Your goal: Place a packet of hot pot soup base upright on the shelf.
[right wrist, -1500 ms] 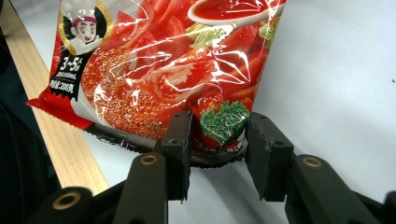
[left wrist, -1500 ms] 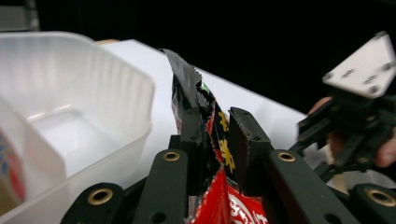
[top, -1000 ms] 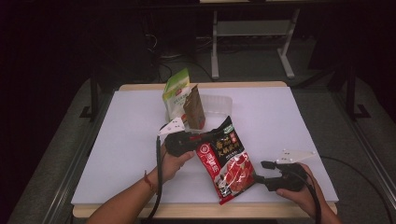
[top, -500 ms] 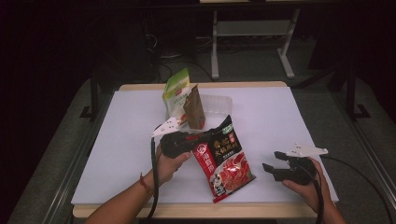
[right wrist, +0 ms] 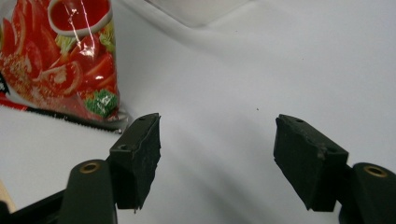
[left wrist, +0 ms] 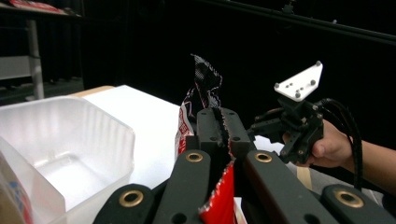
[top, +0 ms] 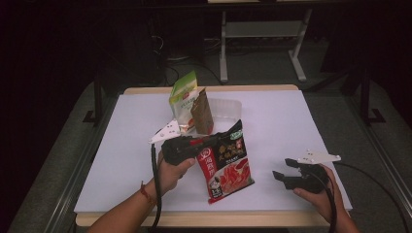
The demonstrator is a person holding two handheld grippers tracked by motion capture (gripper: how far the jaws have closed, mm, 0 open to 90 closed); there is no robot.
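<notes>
Item: red-and-black printed foil snack pouch [top: 224,165], clamped at its upper-left edge by the left gripper [top: 194,144]; long axis slants down toward the person, lower end apparently resting on the white tabletop [top: 291,126]. Right gripper [top: 281,171]: jaws apart, empty, well to the pouch's right.

A white surface [top: 291,131] with a pale wooden edge. Near its far edge sits a clear plastic tub [top: 226,109]; a green packet [top: 183,97] and a brown packet [top: 201,112] stand at its left end. A red snack bag [top: 224,167] touches the surface near the front.

Snack bag [top: 224,162] lies before the tub [top: 224,109], apparently apart.
</notes>
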